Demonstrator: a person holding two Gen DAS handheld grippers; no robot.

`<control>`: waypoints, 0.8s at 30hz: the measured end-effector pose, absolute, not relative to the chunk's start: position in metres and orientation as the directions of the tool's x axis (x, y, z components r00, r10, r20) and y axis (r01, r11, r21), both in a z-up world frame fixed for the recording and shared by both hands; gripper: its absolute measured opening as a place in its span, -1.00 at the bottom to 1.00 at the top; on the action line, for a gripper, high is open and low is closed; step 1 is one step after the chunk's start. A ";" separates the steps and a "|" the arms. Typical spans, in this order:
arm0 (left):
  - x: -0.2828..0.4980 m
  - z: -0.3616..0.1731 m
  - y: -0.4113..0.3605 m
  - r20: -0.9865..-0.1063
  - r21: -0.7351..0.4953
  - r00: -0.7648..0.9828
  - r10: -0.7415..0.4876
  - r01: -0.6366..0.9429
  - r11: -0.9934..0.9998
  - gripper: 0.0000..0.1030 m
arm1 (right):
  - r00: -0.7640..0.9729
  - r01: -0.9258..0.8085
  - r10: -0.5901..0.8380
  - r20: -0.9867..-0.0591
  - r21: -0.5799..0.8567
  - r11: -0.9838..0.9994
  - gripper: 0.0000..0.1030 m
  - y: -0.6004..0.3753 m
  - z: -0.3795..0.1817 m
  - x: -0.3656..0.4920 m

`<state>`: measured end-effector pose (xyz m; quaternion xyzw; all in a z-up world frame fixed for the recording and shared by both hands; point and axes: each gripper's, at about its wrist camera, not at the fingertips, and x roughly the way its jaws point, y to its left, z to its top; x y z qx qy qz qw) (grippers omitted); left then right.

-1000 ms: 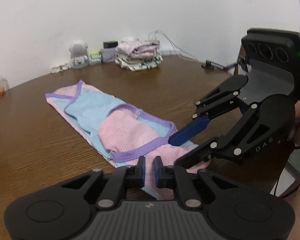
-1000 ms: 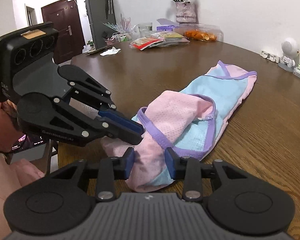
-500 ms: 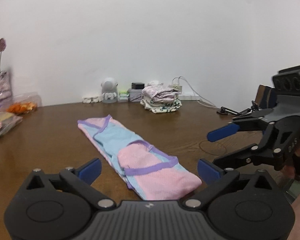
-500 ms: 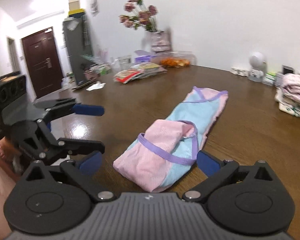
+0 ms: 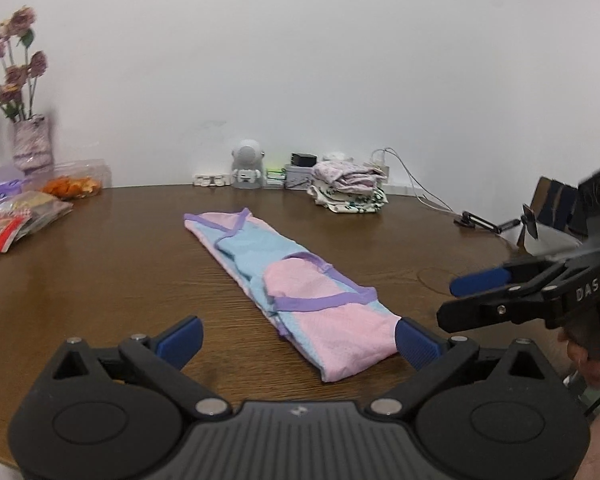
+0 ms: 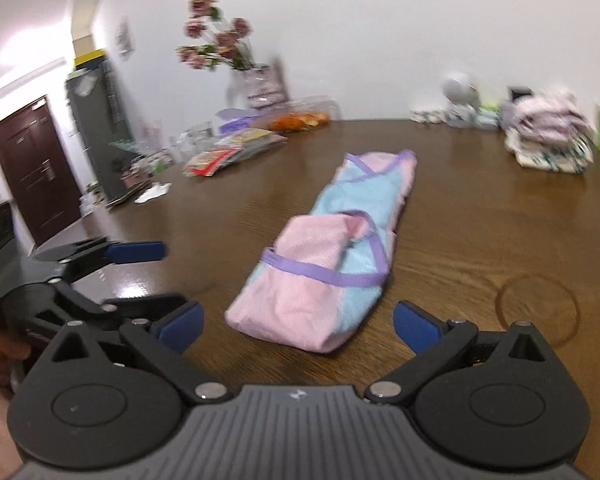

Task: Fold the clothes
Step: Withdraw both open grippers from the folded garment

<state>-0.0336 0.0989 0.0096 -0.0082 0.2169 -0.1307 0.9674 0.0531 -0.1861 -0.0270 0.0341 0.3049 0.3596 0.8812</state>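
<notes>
On the right tool (image 5: 456, 300), white letters read "DAS".

Both wrist cams low, near, sharing garment (image 5: 296, 288) on table (image 5: 100, 280).

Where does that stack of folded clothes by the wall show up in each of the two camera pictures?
Left wrist view: stack of folded clothes at the table's far edge, right of centre.
Right wrist view: same stack, blurred, far right.
Shared landmark: the small white robot figurine stands just left of the stack in both.
</notes>
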 end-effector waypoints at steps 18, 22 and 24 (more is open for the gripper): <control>-0.033 0.004 0.093 -0.455 -0.044 0.867 -0.204 0.207 0.977 0.99 | 0.556 -0.504 0.642 -0.528 0.400 0.766 0.99 -0.193 -0.035 0.052; -0.033 0.003 0.091 -0.459 -0.044 0.863 -0.212 0.216 0.975 0.99 | 0.561 -0.488 0.633 -0.534 0.405 0.773 0.99 -0.194 -0.037 0.054; -0.032 0.002 0.092 -0.462 -0.044 0.862 -0.211 0.215 0.976 0.99 | 0.556 -0.487 0.632 -0.539 0.405 0.774 0.99 -0.194 -0.038 0.055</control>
